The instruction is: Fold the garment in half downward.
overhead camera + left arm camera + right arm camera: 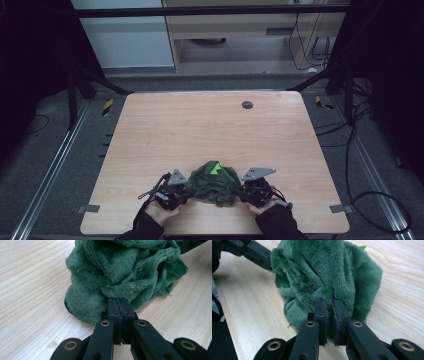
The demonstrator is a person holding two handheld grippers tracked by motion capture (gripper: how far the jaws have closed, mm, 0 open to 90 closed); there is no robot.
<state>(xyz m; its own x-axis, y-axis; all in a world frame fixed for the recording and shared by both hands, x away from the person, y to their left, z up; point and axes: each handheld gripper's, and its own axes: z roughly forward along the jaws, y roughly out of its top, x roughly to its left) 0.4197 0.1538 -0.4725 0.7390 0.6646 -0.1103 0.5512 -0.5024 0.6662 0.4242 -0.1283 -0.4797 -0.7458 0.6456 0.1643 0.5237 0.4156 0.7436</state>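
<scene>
Near the front edge of the wooden bench [150, 135], a person's two hands come in from the bottom. The left hand [159, 212] holds the left gripper [119, 305]. Its fingers [113, 311] are pressed tight together, pinching a fold of a fuzzy green cloth [120, 270]. The right hand [260, 206] holds the right gripper [330, 307]. Its fingers [321, 312] are nearly together too, with a little bit of the same cloth squeezed between them.

The cloth [216, 181] sits bunched up in a soft heap on the bench, right between the two grippers. A small bright green patch [216, 168] shows on top of the heap.

Farther back, the bench is bare wood, with a small dark round spot [247, 104] near its far edge. Behind the bench, black cables [350, 150] lie on the grey floor [45, 165].
</scene>
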